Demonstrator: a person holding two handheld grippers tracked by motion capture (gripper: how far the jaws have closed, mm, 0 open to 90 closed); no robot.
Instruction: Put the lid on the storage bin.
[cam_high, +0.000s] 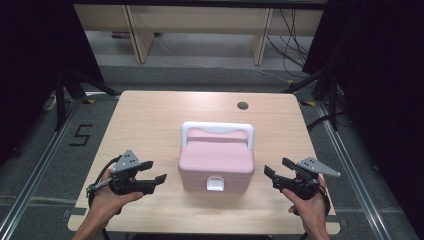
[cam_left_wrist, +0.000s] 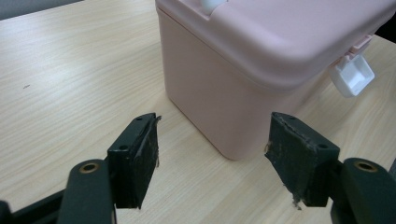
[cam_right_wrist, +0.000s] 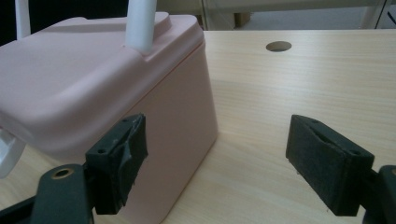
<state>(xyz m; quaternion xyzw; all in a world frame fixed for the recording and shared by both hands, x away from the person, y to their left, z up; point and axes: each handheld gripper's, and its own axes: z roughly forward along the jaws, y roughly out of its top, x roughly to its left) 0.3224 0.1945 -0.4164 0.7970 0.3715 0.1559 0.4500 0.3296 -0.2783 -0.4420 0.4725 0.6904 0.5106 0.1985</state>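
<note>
We see one pink box (cam_high: 216, 162) at the counter (cam_high: 150, 120) centre, its one white latch (cam_high: 215, 183) facing near. Two claws flank it: left claw (cam_high: 154, 171) released, right claw (cam_high: 277, 168) released, neither touching.

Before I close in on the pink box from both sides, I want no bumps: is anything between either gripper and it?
Nothing visible: bare table lies between the pink box and both the left gripper and right gripper.

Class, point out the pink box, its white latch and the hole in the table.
box (cam_high: 216, 162), high view, middle of lid.
latch (cam_high: 215, 183), high view, middle of tab.
hole (cam_high: 242, 105), high view, its centre.
</note>
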